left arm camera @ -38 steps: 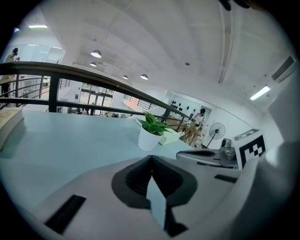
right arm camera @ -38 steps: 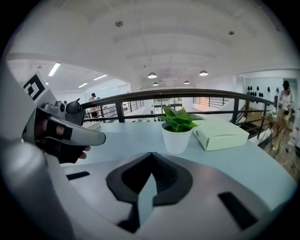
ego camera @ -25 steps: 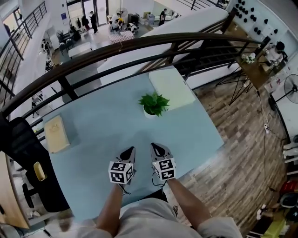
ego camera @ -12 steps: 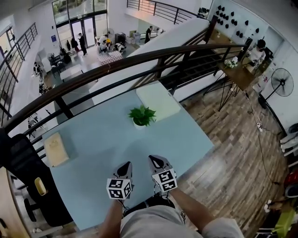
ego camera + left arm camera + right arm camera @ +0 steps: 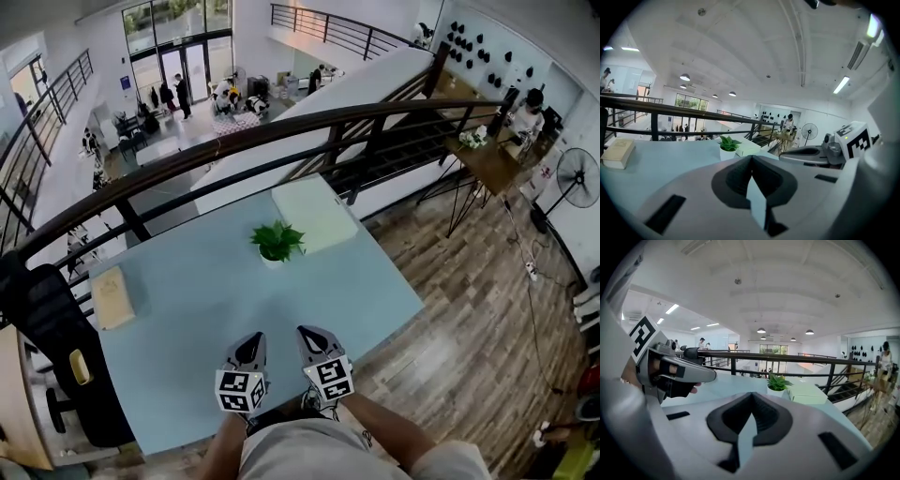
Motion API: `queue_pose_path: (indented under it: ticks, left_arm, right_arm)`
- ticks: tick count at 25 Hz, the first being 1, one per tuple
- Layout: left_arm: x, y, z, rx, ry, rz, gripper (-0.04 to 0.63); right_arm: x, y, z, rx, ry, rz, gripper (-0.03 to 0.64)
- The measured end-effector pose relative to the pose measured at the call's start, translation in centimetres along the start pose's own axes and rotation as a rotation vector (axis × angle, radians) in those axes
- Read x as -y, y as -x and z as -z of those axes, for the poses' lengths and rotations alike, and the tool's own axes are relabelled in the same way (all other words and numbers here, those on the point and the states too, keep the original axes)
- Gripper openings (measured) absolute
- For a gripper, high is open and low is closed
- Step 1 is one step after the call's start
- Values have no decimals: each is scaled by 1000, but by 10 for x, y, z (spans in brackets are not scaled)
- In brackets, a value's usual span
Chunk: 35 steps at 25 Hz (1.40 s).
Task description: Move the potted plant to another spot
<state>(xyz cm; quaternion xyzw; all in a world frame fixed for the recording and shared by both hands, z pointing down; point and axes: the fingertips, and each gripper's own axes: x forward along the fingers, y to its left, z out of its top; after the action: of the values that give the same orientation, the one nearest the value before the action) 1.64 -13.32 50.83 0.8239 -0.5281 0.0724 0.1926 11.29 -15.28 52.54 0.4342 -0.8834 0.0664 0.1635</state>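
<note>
The potted plant [image 5: 276, 242], green leaves in a small white pot, stands on the far half of the light blue table [image 5: 197, 300], next to a pale green pad. It also shows ahead in the left gripper view as the plant [image 5: 728, 146] and in the right gripper view as the plant [image 5: 777, 384]. My left gripper [image 5: 250, 346] and right gripper [image 5: 313, 337] hover side by side over the table's near edge, well short of the plant. Both point toward it. The left gripper [image 5: 751, 161] and right gripper [image 5: 751, 399] are shut with nothing between the jaws.
A pale green pad [image 5: 314, 212] lies at the table's far right corner, close to the plant. A tan book [image 5: 112, 295] lies at the left edge. A dark railing [image 5: 234, 141] runs behind the table, a black chair [image 5: 47, 328] stands at the left, and wooden floor [image 5: 469, 309] at the right.
Both grippers have moved together, lower in the head view and closer to the table's near edge, still shut and empty. The plant keeps its place on the table.
</note>
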Motion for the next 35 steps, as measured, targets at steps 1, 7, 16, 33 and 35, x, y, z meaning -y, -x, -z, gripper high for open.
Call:
queue_pose_path:
  ticks: [1,7,16,33,35]
  left_arm:
    - [6,1,-2,7,-10,-4,11]
    - [30,3,-22,52,-94,-54,11]
    - [37,22,-69,163,-137,-88,11]
    - [45,39,-121,251,-161,-50,11]
    - [43,38,-121,250,-160,-50,11]
  right_arm:
    - [2,4,-2,9,3,-1,3]
    - [12,25,-31,90,55,3,3]
    - [24,38,-69,156,43,17,3]
    - [29,66,-143,309,33,56,3]
    - [29,65,-143,309,33,59,3]
